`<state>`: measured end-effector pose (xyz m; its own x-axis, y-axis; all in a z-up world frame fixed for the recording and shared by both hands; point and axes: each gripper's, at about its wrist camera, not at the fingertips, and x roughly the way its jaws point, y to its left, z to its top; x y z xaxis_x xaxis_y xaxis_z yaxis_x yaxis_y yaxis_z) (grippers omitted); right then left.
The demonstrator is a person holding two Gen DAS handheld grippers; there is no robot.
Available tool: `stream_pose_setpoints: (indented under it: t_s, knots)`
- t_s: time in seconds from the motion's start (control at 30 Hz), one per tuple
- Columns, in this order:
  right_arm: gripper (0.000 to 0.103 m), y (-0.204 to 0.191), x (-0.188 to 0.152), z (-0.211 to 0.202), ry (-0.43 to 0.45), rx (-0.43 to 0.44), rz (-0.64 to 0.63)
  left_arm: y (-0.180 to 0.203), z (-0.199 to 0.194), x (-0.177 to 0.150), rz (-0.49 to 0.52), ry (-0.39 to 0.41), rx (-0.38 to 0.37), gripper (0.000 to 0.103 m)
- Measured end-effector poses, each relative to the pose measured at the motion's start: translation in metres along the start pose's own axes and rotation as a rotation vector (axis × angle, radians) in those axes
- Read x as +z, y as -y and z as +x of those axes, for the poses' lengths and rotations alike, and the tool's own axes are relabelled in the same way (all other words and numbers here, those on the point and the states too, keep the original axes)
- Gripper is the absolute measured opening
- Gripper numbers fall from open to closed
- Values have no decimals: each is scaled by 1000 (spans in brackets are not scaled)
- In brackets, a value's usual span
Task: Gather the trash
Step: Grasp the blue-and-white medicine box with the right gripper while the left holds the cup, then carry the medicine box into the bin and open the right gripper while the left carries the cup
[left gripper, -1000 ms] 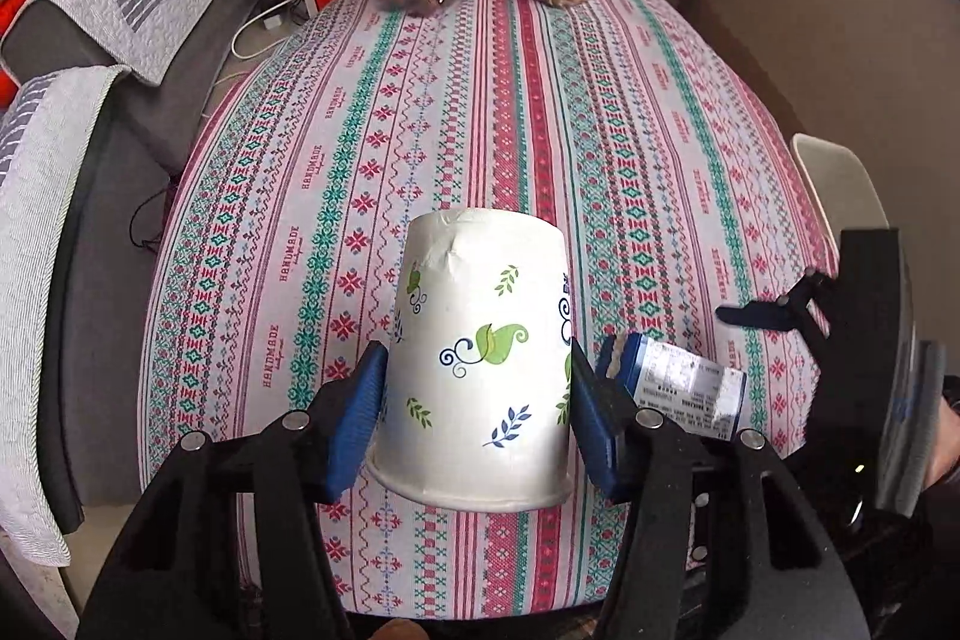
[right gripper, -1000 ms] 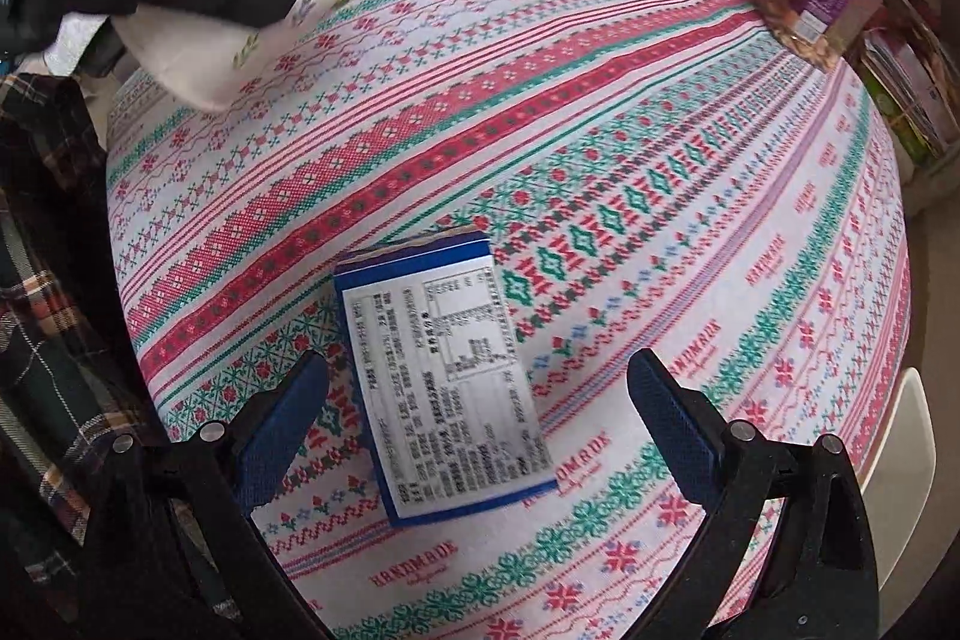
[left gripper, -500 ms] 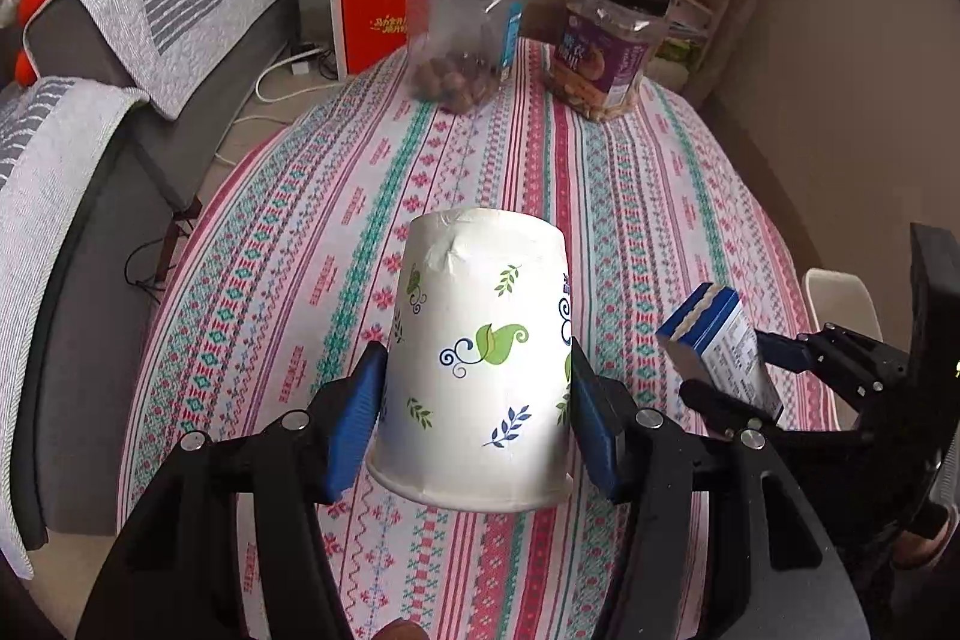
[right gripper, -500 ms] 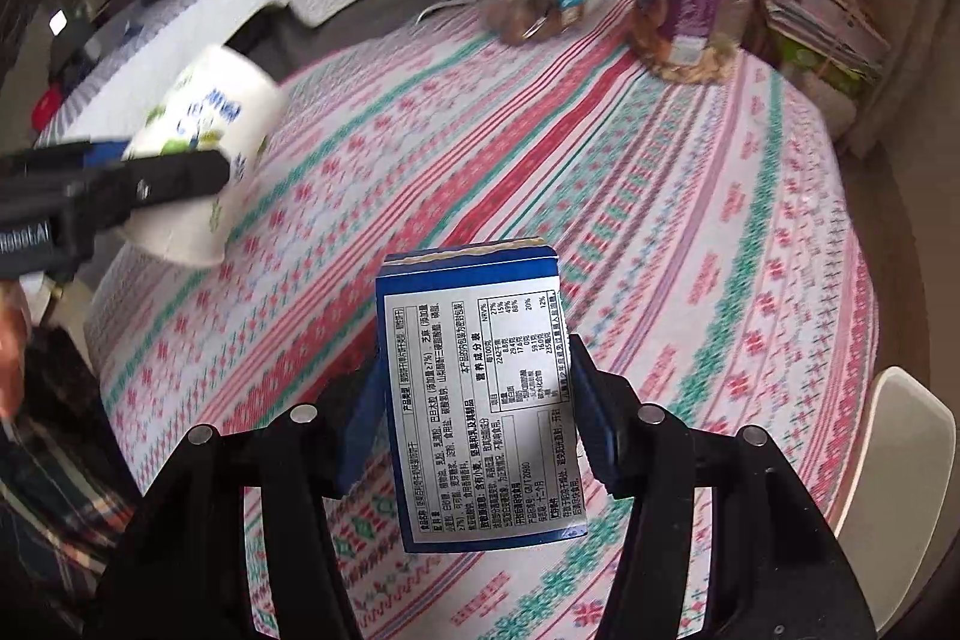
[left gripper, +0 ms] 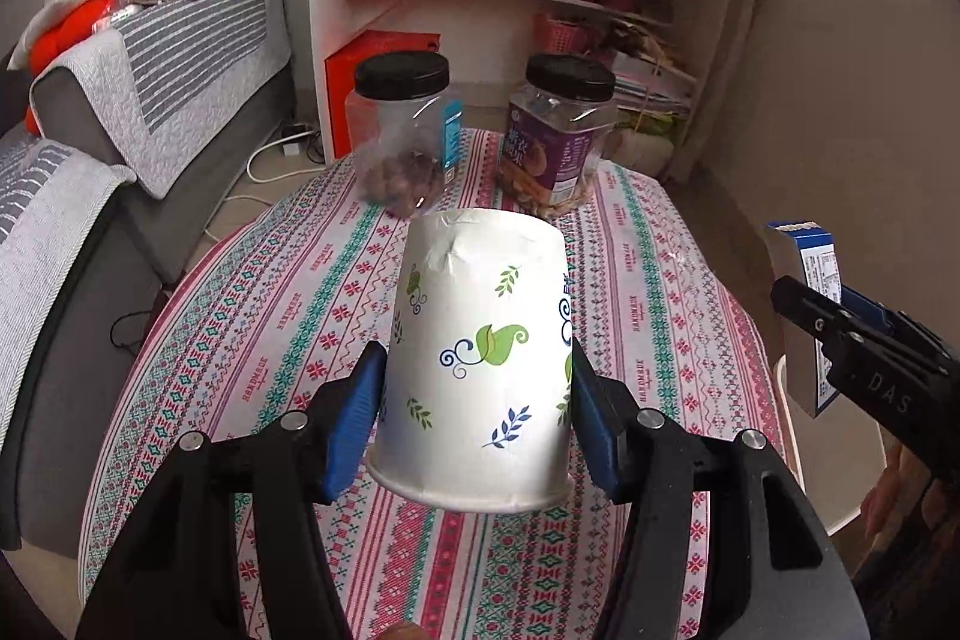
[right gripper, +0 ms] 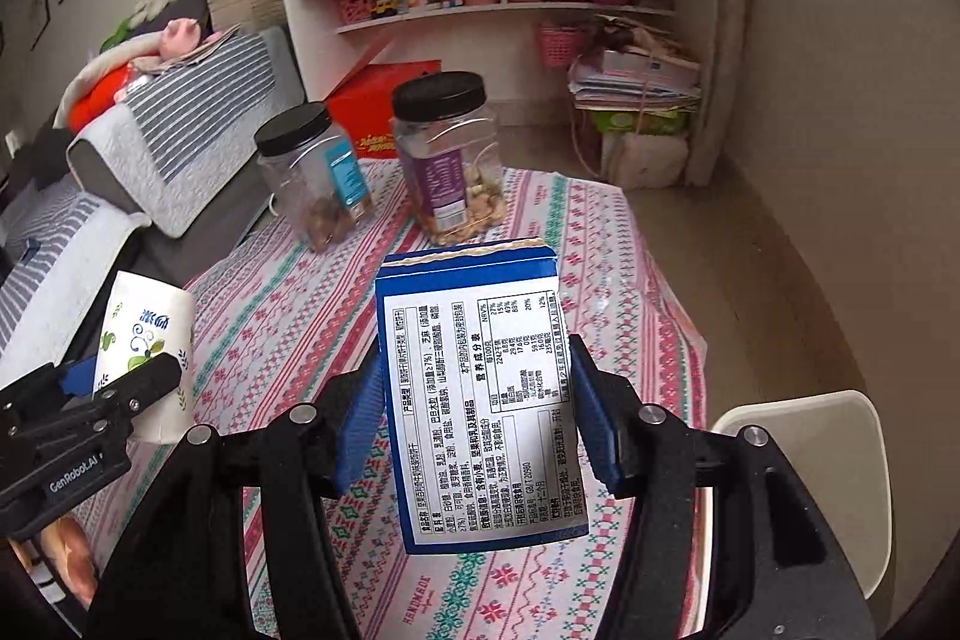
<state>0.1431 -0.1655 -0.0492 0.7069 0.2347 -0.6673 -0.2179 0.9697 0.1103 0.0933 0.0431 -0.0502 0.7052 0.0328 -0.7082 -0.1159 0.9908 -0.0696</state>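
Both tongs full above the striped table.

Left tongs [left gripper: 477, 430] clamp an upside-down paper cup [left gripper: 477, 358] printed with green and blue leaves; right tongs [right gripper: 477, 418] pinch a blue snack box [right gripper: 480, 400], its white nutrition panel in Chinese facing out. Both are held clear above the table [left gripper: 270, 316], whose cloth repeats "HANDMADE". Two black-lidded jars [left gripper: 402, 136] stand at the far end. "GenRobot.AI" shows on the left tongs' body.

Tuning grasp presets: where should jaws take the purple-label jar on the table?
Probably the purple-label jar body just below its black lid, approached level from the near side. It stands upright, its squarish flat walls suit parallel pads, and the neighbouring clear jar stands apart.
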Motion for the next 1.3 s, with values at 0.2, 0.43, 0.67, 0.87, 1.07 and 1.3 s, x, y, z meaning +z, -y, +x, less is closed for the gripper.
stream_pose_setpoints:
  t_s: [0.2,0.43,0.67,0.87,1.07,1.3]
  knots:
    - [54,38,1,-14,24,-76,88,32,-6,1,36,33,-18,58]
    - [54,81,-2,-30,44,-179,160,66,-5,-2,70,24,-58,58]
    - [54,142,-9,-44,22,-275,283,106,-4,-1,114,21,-106,58]
    - [54,182,-16,-62,27,-340,352,144,-4,-3,161,21,-146,58]
    - [56,217,-26,-76,10,-393,405,182,-8,-6,213,21,-183,58]
    - [79,252,-42,-99,14,-485,457,230,-10,-10,275,10,-230,58]
